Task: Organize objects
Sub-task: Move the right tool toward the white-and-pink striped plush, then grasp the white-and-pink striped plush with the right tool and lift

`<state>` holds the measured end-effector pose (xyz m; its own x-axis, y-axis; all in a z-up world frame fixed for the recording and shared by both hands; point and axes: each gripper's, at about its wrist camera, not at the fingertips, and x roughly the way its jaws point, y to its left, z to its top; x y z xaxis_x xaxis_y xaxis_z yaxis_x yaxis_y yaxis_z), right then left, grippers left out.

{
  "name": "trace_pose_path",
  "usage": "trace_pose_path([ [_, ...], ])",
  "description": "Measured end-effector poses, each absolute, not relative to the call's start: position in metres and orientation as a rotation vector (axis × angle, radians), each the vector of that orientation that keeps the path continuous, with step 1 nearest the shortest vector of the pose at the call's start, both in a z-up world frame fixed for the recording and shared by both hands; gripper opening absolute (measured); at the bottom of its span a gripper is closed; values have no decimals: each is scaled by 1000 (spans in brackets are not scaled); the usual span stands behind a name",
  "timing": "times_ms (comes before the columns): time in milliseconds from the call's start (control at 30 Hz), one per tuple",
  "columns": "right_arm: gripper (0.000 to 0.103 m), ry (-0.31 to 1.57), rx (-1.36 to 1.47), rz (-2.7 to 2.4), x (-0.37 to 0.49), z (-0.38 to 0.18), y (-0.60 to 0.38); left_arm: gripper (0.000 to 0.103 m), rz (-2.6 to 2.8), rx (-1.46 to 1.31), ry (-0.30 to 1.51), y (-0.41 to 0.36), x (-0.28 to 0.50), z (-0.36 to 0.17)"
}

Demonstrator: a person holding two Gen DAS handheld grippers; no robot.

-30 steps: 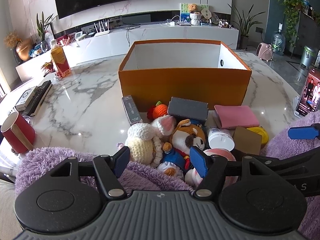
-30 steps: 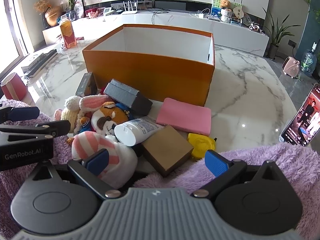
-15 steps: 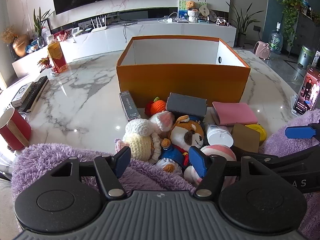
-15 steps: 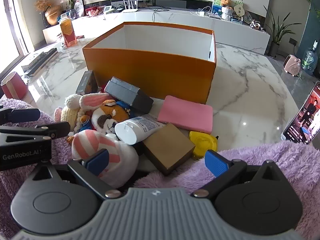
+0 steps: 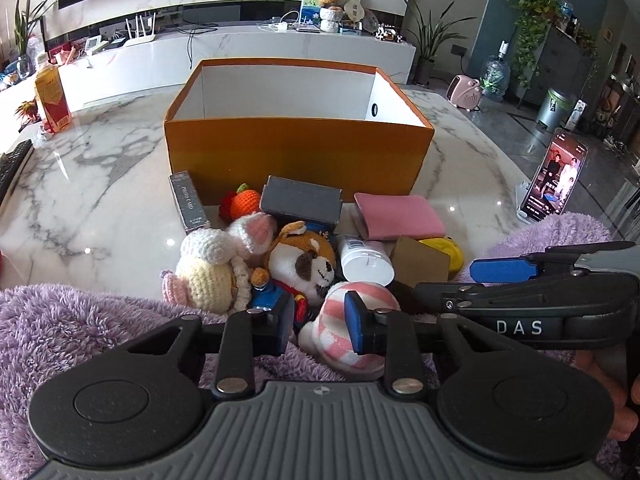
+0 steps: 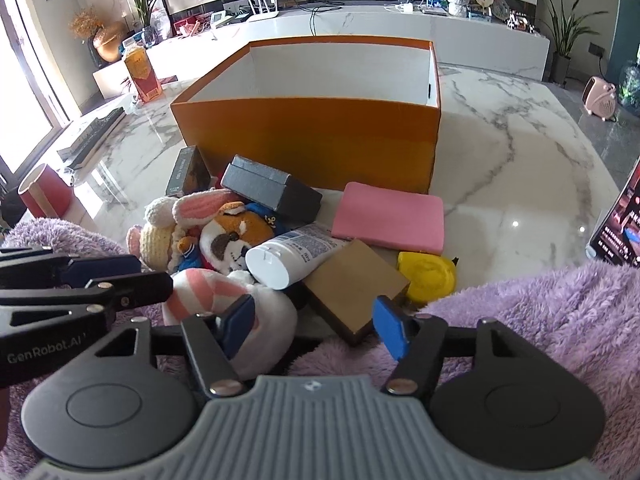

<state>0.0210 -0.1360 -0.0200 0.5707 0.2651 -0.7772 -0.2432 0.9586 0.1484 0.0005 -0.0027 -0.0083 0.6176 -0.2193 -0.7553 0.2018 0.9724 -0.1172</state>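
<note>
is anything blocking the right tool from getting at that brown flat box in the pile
Mostly no. The right tool is open with the brown flat box just ahead, its near corner exposed. But the white tube rests on its left edge, and the pink pad lies just behind.

"DAS" on right tool [image 5: 520, 326], "GenRobot.AI" on left tool [image 6: 48, 350]

Toy pile [image 6: 240, 240] before orange box [image 6: 312, 136] (open-topped)

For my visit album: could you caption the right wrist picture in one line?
Open right gripper hovers over a pile of plush toys and small boxes before an orange box on marble.
</note>
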Motion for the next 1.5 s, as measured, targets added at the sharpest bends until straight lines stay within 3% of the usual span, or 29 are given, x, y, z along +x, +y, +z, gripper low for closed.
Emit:
trace_pose_path([
  [200, 66, 908, 90, 327, 22, -10, -128, 18, -233, 13, 893, -4, 2, -8],
  [567, 74, 974, 94, 369, 36, -19, -83, 18, -130, 29, 951, 16, 2, -13],
  [800, 73, 1046, 120, 363, 34, -30, -99, 33, -183, 55, 974, 8, -2, -19],
  [900, 66, 1084, 147, 369, 31, -31, -113, 33, -193, 94, 979, 1, -5, -22],
  [1167, 66, 1237, 223, 452, 18, -52, -131, 33, -179, 88, 977, 1, -6, -19],
  [1233, 66, 1258, 242, 469, 21, -59, -126, 26, -179, 96, 980, -1, -7, -19],
  [1367, 69, 1291, 281, 479, 30, -69, -123, 24, -163, 89, 994, 2, -9, -22],
  [1500, 63, 1267, 276, 490, 25, -66, -125, 25, -160, 79, 993, 4, -9, -22],
])
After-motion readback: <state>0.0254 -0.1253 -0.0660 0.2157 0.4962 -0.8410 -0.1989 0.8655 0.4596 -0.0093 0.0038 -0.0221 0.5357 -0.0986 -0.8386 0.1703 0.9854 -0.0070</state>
